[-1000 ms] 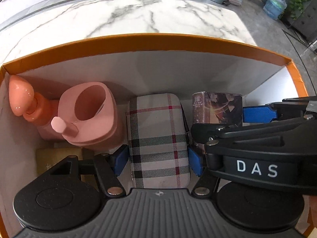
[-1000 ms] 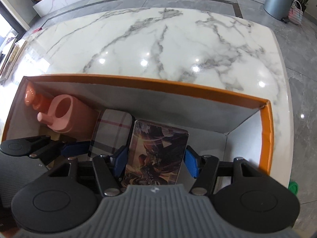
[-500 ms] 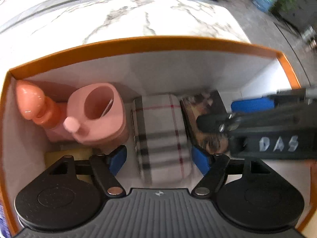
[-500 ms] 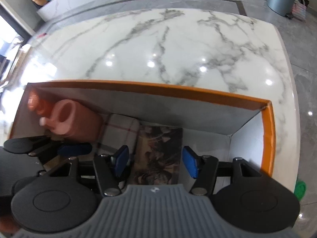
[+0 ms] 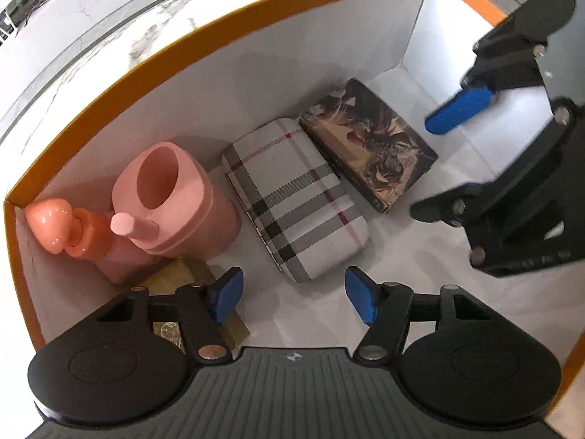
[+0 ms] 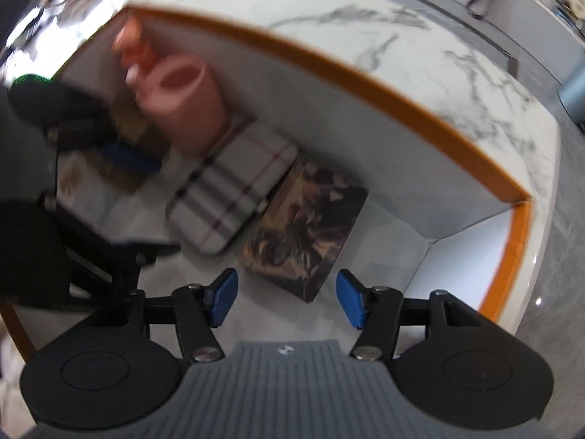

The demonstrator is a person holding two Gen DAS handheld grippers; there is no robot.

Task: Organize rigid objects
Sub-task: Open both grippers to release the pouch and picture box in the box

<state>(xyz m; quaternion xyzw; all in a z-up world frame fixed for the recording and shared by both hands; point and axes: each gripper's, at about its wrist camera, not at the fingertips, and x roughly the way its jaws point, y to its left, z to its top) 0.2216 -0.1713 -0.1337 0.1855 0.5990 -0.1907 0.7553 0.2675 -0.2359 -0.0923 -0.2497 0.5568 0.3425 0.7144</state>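
Both tongs, the left gripper (image 5: 292,294) and right gripper (image 6: 286,301), had let go, the plaid case (image 5: 294,197) and picture box (image 6: 305,234) lying just ahead in the orange box (image 5: 120,84), so another thing probably needed fetching next.

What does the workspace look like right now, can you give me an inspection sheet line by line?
Surface: marble table carrying an orange-rimmed box.
Job's things: plaid case and printed box lie side by side on the box floor; pink watering can and pump bottle stand in the corner.
Clutter: gold packet beside the can.
Grippers: left gripper open and empty, jaws just closing a little; right gripper open and empty, jaws just closing a little.
Cables: nothing seen.
Surroundings: grey tiled floor.
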